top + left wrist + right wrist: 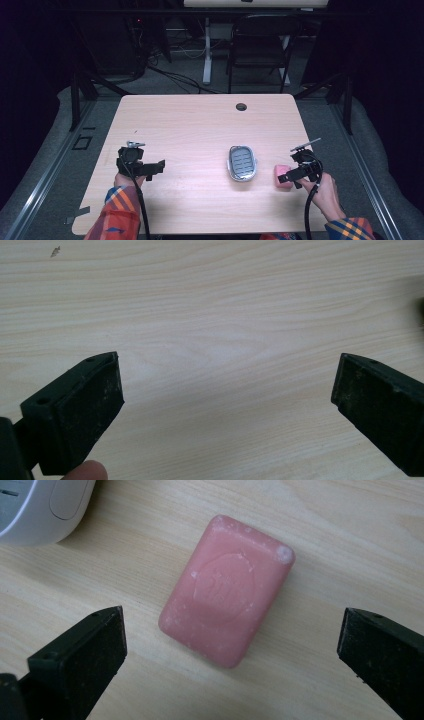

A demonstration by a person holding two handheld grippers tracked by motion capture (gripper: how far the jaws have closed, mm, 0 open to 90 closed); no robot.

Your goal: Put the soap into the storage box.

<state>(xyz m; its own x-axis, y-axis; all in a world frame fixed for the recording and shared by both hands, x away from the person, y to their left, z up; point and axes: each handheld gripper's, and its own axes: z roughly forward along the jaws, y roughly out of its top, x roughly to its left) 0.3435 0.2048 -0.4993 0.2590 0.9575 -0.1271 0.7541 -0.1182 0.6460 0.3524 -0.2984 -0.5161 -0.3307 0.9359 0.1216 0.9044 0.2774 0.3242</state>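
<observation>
Between spread jaws, pink soap [227, 590], embossed mark unreadable, right gripper [230, 650]

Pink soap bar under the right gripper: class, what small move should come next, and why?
Probably lower the right gripper straight down and close it. Its jaws stand wide open, apart from the pink rectangular soap bar, which lies flat on the pale wooden table beside the grey oval soap dish.

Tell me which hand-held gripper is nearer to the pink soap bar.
Right. The right hand-held gripper hovers directly over the pink soap bar, jaws open either side. The left hand-held gripper is across the table, beyond the soap dish.
</observation>
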